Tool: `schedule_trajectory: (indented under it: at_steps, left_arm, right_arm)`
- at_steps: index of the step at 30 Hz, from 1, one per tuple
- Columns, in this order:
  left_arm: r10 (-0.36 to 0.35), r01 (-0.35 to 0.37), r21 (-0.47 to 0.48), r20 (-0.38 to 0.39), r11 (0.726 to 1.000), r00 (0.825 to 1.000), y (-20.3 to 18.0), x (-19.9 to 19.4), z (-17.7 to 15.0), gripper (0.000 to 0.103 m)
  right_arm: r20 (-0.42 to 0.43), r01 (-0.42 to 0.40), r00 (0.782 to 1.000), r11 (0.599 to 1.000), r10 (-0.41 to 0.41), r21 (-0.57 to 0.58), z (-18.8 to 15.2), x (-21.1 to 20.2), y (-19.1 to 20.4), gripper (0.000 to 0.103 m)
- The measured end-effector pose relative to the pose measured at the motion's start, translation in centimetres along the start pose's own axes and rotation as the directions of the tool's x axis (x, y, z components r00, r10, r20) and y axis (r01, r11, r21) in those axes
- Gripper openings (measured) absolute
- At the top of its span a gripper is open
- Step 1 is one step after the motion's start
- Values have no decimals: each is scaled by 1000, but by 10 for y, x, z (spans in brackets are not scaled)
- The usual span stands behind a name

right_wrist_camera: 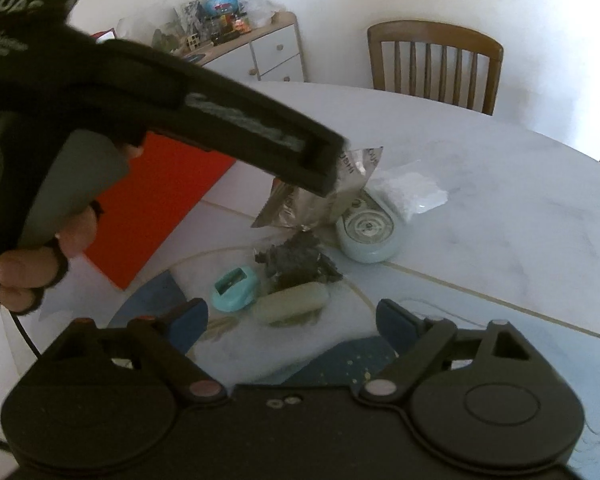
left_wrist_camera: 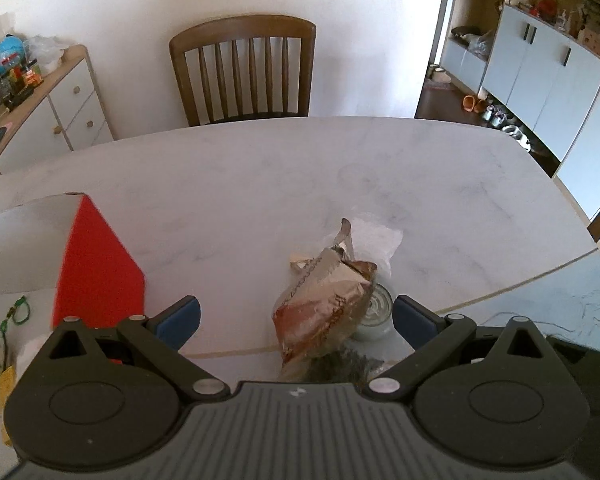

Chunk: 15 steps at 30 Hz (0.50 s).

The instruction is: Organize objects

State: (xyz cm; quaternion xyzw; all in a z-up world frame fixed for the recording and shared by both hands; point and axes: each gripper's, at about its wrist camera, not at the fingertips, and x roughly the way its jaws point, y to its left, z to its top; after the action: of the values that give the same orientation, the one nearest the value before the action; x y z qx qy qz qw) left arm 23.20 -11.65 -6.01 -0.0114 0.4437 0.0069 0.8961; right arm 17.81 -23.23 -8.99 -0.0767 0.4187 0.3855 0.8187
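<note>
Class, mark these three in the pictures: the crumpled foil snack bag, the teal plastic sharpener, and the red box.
Crumpled foil snack bag (left_wrist_camera: pixel 320 304), left wrist view, middle of its front.
Teal plastic sharpener (right_wrist_camera: pixel 235 286), right wrist view, top face.
Red box (left_wrist_camera: pixel 98 268), left wrist view, red side wall.

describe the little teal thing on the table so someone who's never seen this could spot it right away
Start at the red box on the white table; a small pile lies to its right. At the pile's near edge sits the teal sharpener, beside a pale oblong bar. It alone is bright teal, with a rectangular opening on top.
</note>
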Motion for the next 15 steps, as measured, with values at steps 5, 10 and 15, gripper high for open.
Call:
schedule_trajectory:
  at_steps: [5, 10, 15]
  left_arm:
    - [-2, 2, -3, -13, 1000, 1000, -1, 16, 0, 103]
    - [-8, 8, -6, -20, 1000, 1000, -1, 25, -2, 103]
    - [-16, 15, -29, -31, 999, 999, 0, 32, -4, 102]
  right_arm:
    - [-7, -19, 1000, 1000, 19, -3, 1, 13, -1, 81]
    - [-17, -35, 999, 999, 35, -7, -2, 22, -4, 75]
    - [-29, -52, 998, 998, 51, -35, -4, 26, -2, 67]
